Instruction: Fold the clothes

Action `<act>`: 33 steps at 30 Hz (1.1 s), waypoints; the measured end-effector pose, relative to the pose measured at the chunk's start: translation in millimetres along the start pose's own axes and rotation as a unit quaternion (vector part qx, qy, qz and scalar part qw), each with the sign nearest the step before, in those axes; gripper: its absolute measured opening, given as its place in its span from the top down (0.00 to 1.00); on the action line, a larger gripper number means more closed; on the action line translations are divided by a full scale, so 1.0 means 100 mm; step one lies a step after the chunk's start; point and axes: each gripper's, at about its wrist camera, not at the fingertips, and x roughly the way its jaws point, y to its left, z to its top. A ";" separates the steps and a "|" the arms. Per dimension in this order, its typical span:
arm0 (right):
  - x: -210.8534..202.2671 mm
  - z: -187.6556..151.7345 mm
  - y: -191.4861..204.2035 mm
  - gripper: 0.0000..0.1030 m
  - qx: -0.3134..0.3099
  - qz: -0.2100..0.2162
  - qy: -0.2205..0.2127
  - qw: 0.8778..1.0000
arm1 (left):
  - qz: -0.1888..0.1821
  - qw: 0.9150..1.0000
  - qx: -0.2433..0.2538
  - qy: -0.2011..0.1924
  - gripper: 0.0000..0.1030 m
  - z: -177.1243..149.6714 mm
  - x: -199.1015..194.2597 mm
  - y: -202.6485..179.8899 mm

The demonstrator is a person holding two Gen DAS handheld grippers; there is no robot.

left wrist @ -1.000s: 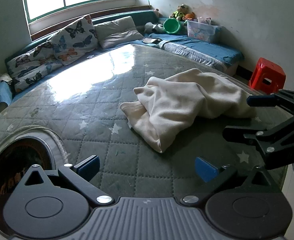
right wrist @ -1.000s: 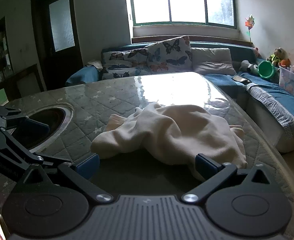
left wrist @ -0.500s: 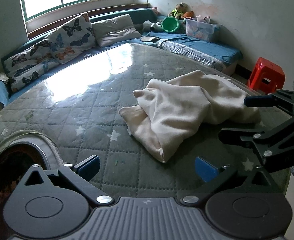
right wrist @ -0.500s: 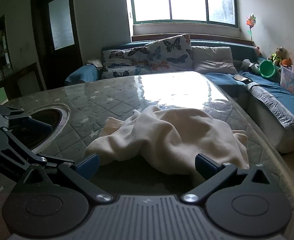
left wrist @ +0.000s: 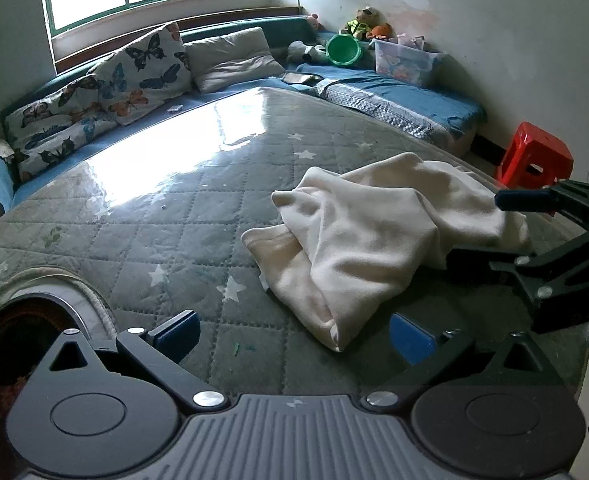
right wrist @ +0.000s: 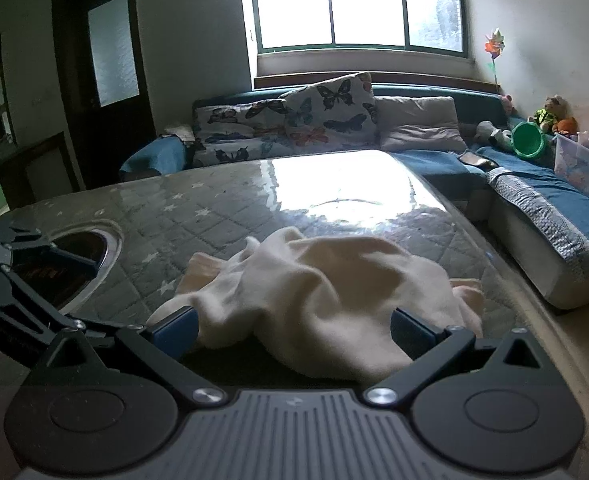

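Note:
A cream garment [left wrist: 378, 232] lies crumpled on the grey quilted table [left wrist: 198, 216], right of the middle. My left gripper [left wrist: 294, 336] is open, and a near corner of the cloth reaches down between its blue pads. In the left wrist view the right gripper [left wrist: 482, 228] comes in from the right edge, its open fingers against the cloth's right side. In the right wrist view the cream garment [right wrist: 322, 292] fills the gap of my open right gripper [right wrist: 294, 328], with cloth bunched between both blue pads. The left gripper [right wrist: 34, 248] shows at the left edge there.
A round dark opening [left wrist: 30, 320] is set into the table at the near left. Butterfly cushions [left wrist: 134, 76] line a blue sofa behind. A red stool [left wrist: 534, 156] stands right of the table, with a green bowl [left wrist: 344, 50] and a clear box [left wrist: 406, 60] on the side bench.
Both grippers have moved in toward the garment. The right gripper's fingers now straddle the cloth's near edge, and the left gripper sits closer to its near corner. The cloth itself has not shifted.

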 end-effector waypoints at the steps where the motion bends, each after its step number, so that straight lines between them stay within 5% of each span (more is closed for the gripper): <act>1: 0.00 0.02 -0.01 0.00 0.001 -0.001 -0.002 1.000 | 0.000 1.000 -0.001 0.000 0.01 0.01 0.01 0.01; 15: 0.16 0.21 -0.22 0.00 0.004 -0.026 -0.014 1.000 | -0.003 1.000 -0.005 0.004 0.03 0.08 0.14 0.05; 33: 0.43 0.29 -0.41 0.00 0.014 -0.041 -0.007 0.999 | -0.023 1.000 0.009 0.019 0.26 0.10 0.34 0.02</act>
